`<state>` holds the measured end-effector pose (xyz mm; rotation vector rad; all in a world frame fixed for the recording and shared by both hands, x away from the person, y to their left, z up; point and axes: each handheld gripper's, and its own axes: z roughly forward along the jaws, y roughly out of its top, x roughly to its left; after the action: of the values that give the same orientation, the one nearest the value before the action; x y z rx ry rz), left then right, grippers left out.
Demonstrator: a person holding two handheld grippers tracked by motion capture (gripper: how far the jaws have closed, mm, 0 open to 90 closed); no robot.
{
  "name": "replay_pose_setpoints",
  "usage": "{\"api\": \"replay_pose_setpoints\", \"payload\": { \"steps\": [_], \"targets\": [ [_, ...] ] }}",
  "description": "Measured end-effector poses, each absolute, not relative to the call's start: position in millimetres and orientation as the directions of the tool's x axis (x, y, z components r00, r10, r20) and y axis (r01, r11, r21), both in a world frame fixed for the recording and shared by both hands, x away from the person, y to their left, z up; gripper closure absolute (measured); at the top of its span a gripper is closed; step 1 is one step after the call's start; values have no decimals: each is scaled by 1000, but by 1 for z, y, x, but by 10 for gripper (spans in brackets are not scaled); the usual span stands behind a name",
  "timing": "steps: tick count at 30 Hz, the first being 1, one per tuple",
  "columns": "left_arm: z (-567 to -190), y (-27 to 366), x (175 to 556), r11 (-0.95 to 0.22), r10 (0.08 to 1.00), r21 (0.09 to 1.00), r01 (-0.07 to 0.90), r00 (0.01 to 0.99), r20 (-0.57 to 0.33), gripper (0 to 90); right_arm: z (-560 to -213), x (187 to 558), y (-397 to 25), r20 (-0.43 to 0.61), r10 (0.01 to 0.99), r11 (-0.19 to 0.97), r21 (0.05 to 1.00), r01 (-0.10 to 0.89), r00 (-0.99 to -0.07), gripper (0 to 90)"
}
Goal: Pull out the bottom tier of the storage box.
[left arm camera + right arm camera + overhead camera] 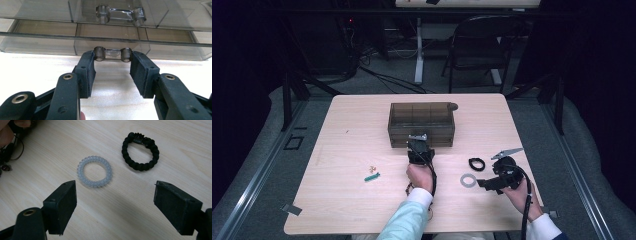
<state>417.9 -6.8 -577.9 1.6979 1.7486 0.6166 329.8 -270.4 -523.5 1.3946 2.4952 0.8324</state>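
The left gripper is closing on the lower drawer handle of the smoky translucent drawer box at the table's middle — its jaws are bracketing the handle's two posts, touching or nearly so. The right gripper is hovering wide open above the clear coil hair tie, the black braided bracelet lying just beside it — both near the table's right front.

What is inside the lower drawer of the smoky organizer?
Through the tinted front of the lower drawer, divider walls and bare compartment floors show, no items visible. The left tongs flank its handle; rear corners stay hidden.
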Motion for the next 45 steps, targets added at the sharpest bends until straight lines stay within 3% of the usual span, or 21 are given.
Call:
{"api": "replay_pose_setpoints", "payload": {
  "steps": [16,21,25,36,45],
  "targets": [
    [-574,-5,414,57,993,706,706,29,-110,539,-523,330,-269,116,824,414,543,730,-554,182],
    [-568,1,412,22,991,705,709,77,-109,386,-523,330,-268,121,815,426,540,726,-567,179],
    [-564,9,408,-1,987,705,709,112,-111,327,-521,329,-262,131,794,440,551,709,-594,160],
    [-553,44,401,-94,967,679,728,230,-112,216,-520,337,-255,133,765,466,562,683,-631,140],
    [-547,73,393,-169,949,667,726,302,-89,168,-519,344,-244,124,720,510,572,642,-683,70]
  ]
}}
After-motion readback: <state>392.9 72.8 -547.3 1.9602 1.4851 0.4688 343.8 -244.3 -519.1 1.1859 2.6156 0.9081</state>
